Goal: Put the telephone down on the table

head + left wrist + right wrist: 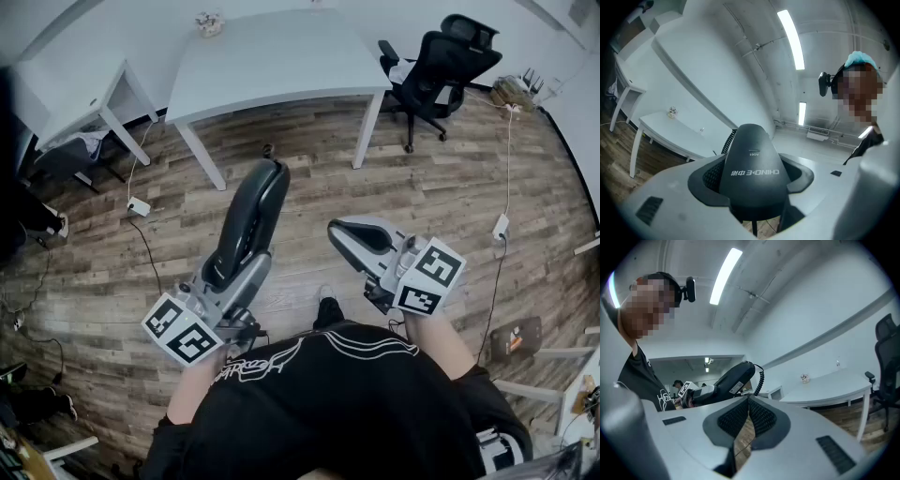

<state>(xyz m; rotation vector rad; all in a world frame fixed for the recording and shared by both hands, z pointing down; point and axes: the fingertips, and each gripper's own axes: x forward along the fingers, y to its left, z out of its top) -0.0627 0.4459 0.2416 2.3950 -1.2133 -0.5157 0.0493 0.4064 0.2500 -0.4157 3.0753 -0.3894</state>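
My left gripper [236, 270] is shut on a black telephone handset [251, 217], which points up and away from me over the wooden floor. In the left gripper view the handset [752, 171] fills the gap between both jaws, with its coiled cord [727, 141] behind. My right gripper [341, 233] is shut with nothing in it, a little to the right of the handset. The right gripper view shows its pads meeting at the tips [749, 401], and the handset [734, 379] held off to the left. The white table [272, 56] stands ahead, well beyond both grippers.
A small ornament [209, 23] sits at the table's far edge. A black office chair [439, 62] stands right of the table and a second white desk [66, 86] to the left. Cables and power adapters [139, 206] lie on the wood floor.
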